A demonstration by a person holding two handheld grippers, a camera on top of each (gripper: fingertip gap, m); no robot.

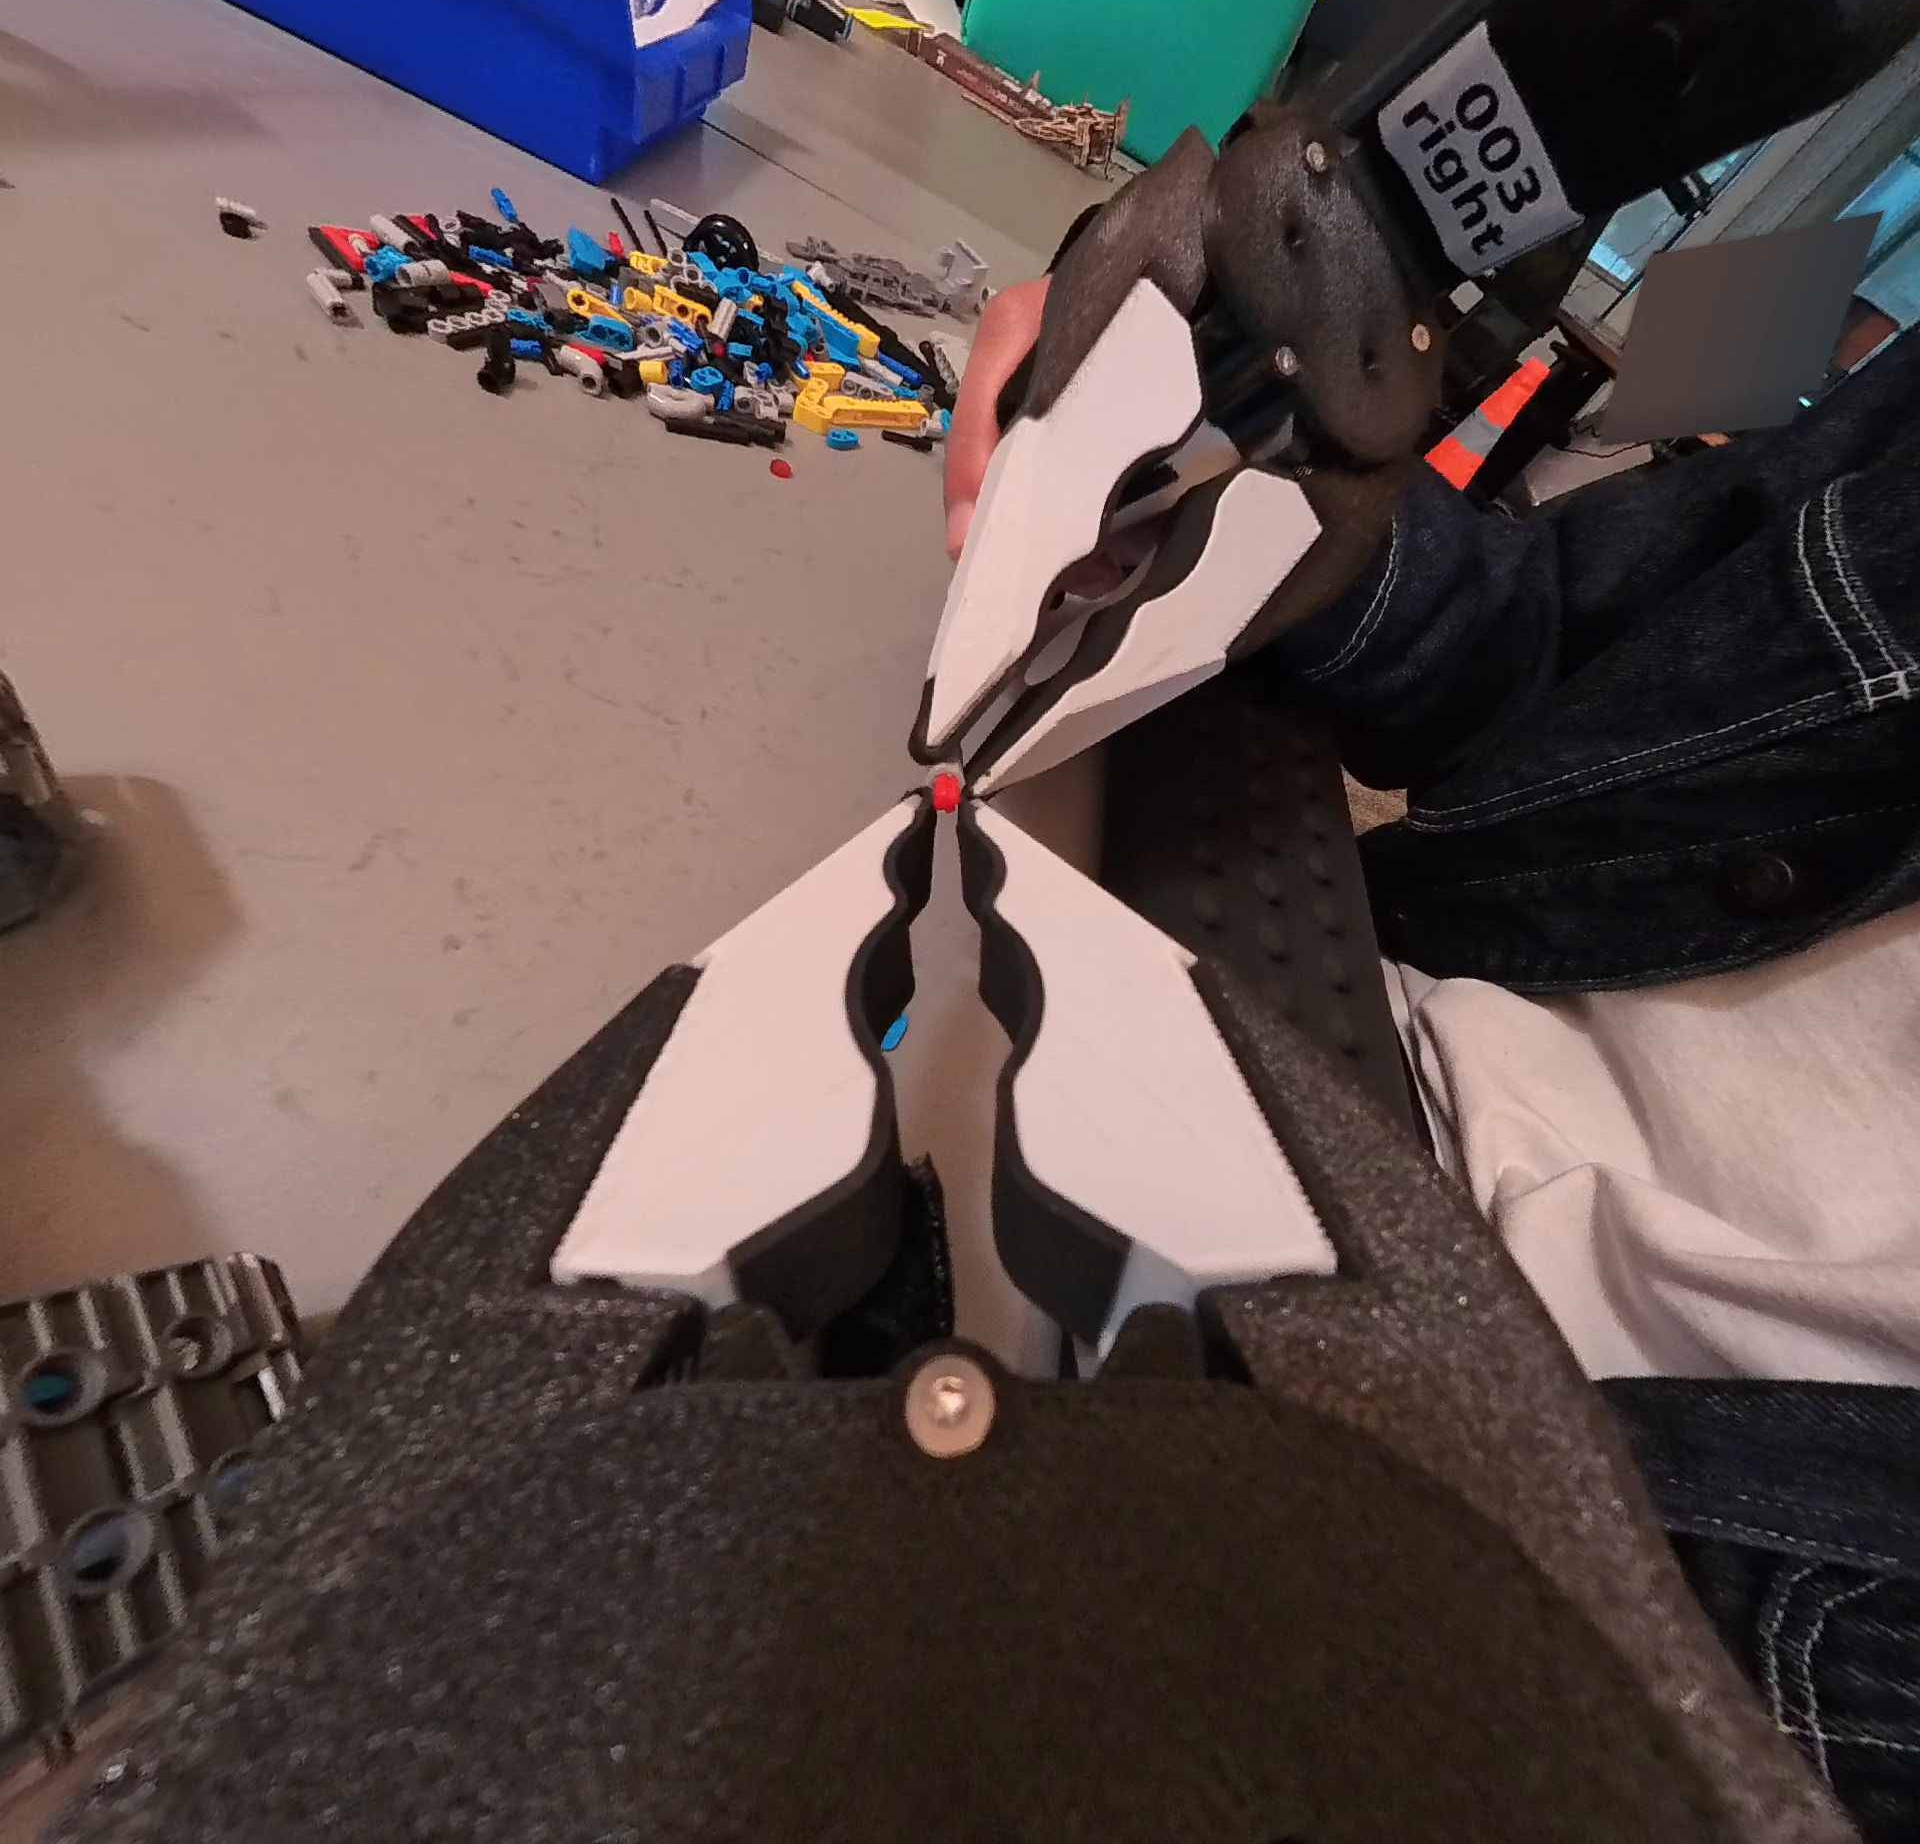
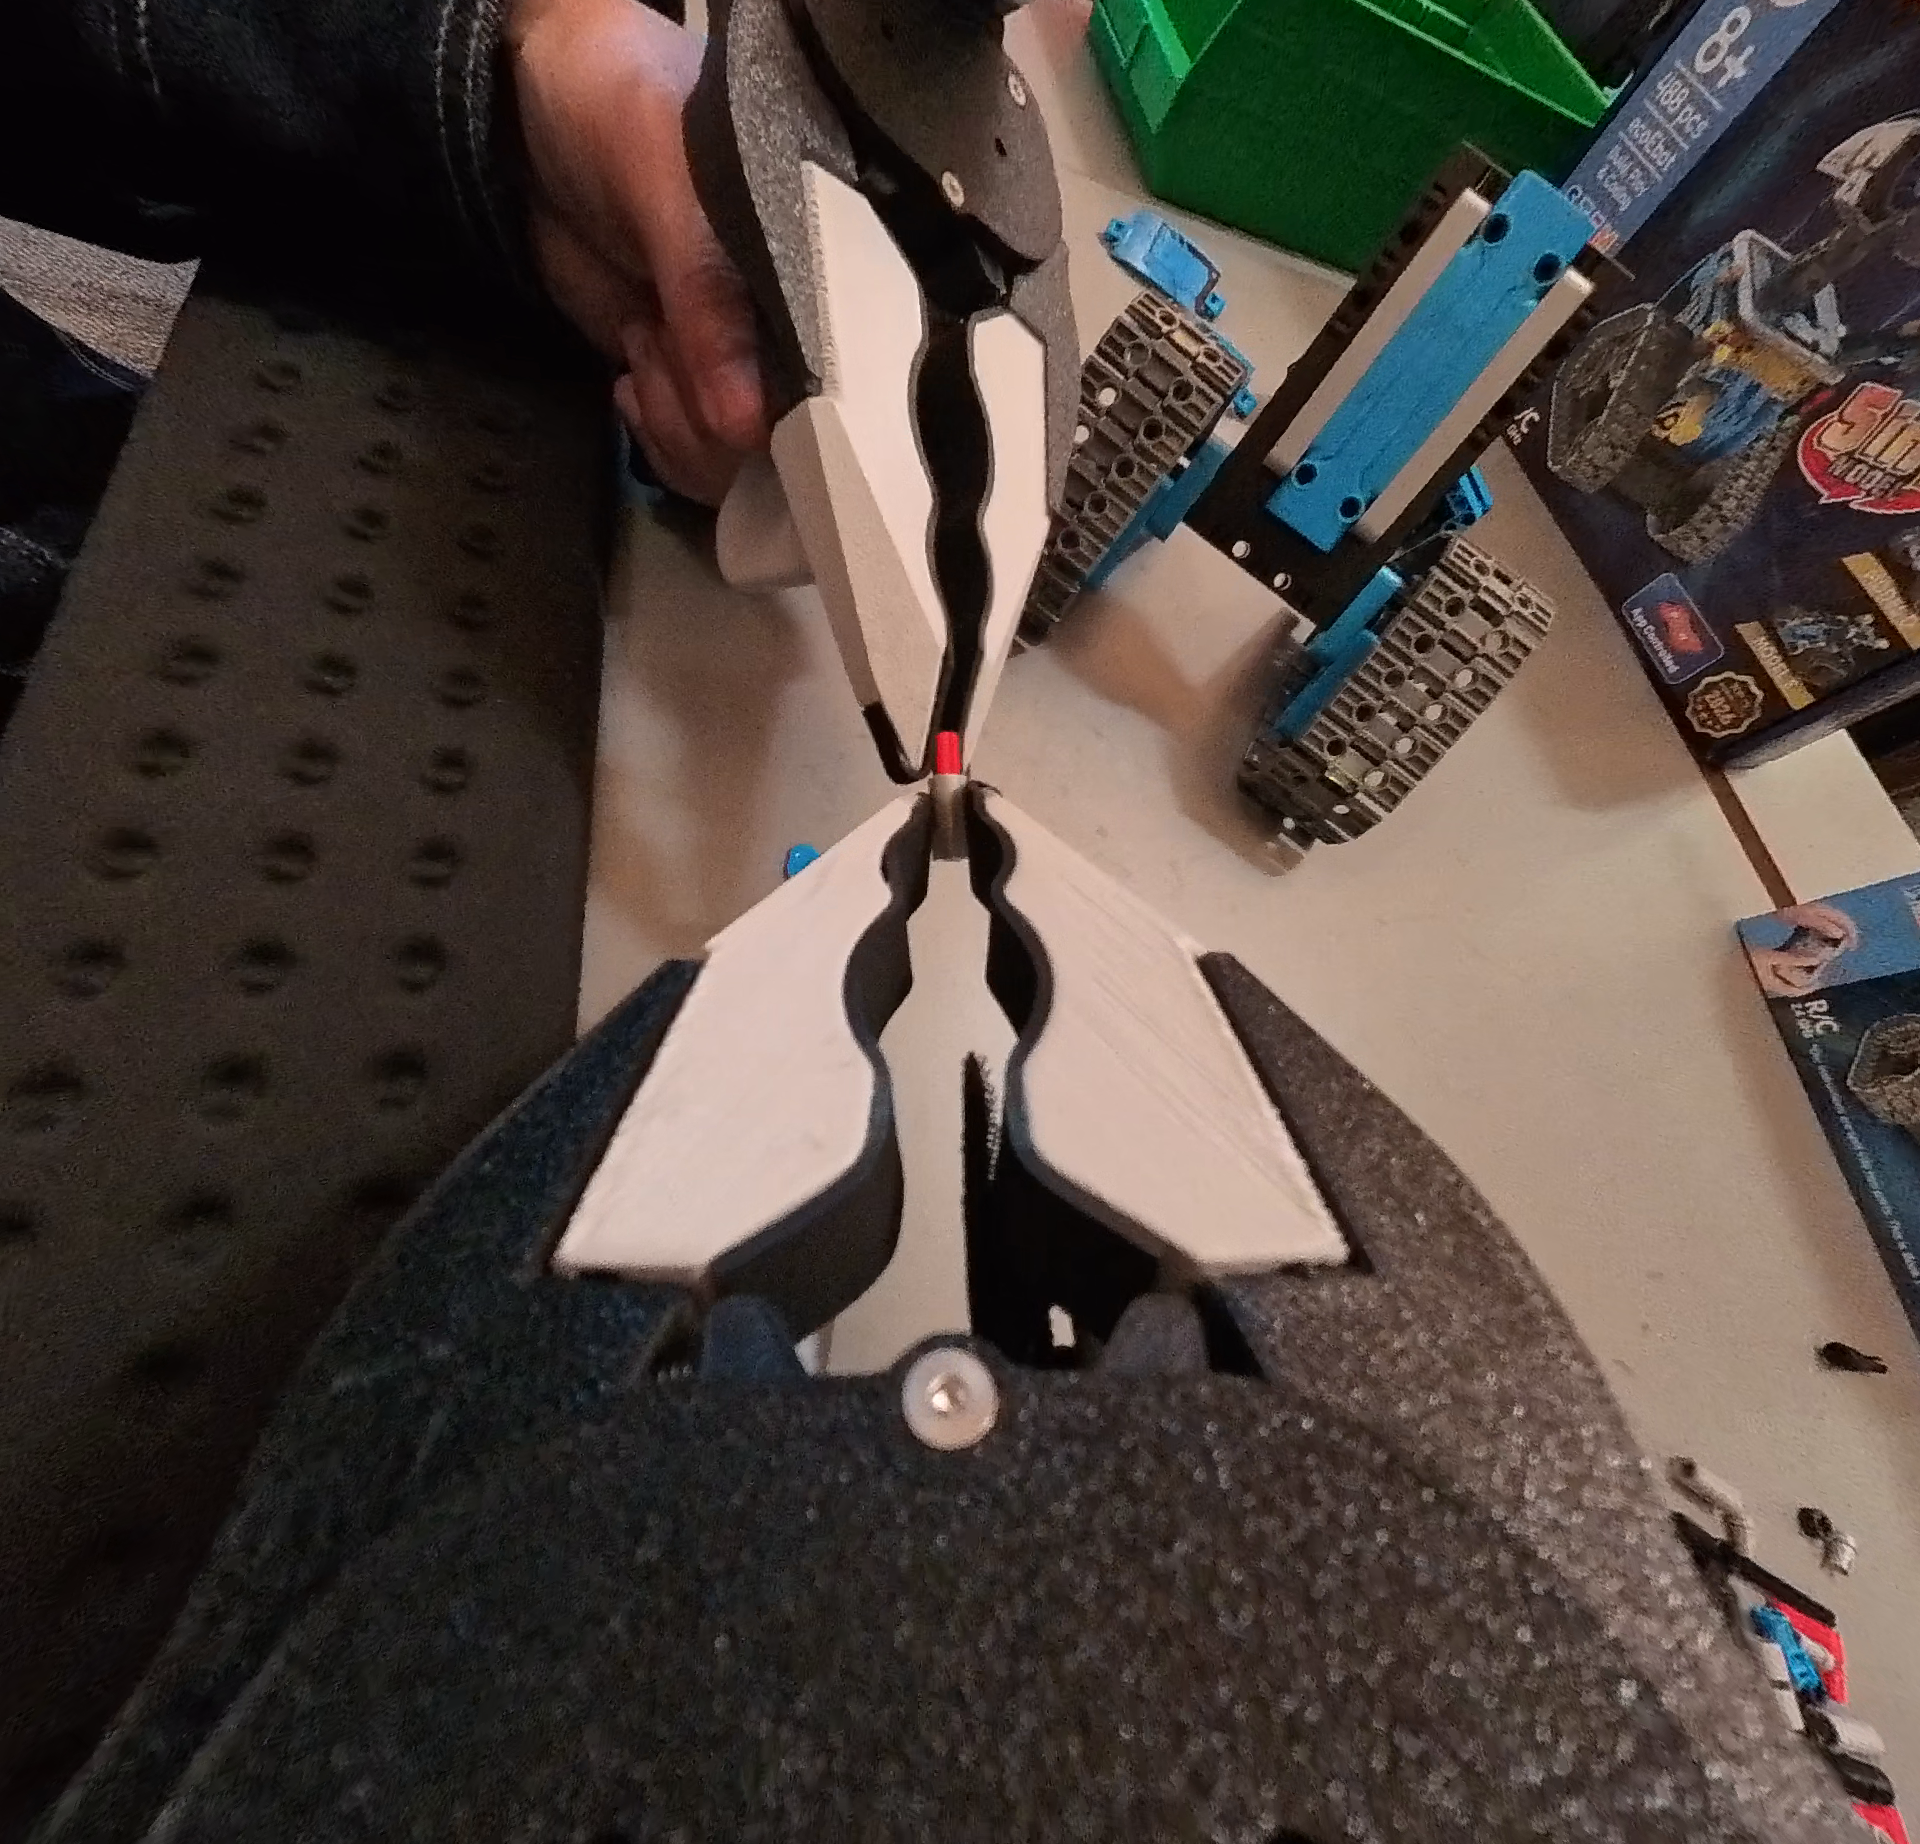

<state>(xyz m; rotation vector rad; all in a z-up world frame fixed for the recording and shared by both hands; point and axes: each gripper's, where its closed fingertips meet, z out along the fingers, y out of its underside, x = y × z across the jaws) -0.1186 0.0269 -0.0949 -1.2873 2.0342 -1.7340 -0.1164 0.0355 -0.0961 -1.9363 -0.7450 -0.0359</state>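
My left gripper (image 1: 943,813) is shut on a small red pin (image 1: 945,792) that sticks out past its tips. My right gripper (image 2: 945,807) is shut on a small grey connector piece (image 2: 945,824). The two grippers meet tip to tip above the table edge. The red pin (image 2: 947,755) touches the end of the grey piece. In the left wrist view the right gripper (image 1: 948,755) comes in from the upper right. In the right wrist view the left gripper (image 2: 935,755) comes down from above, held by a person's hand (image 2: 644,288).
A pile of small building parts (image 1: 665,329) lies on the grey table (image 1: 416,703), with a blue bin (image 1: 499,18) and a green bin (image 2: 1320,101) behind. A tracked vehicle model (image 2: 1351,568) and its product box (image 2: 1766,392) stand nearby. A black studded mat (image 2: 260,755) lies past the table edge. Only a small space, under 4 cm, lies between the two pairs of fingers.
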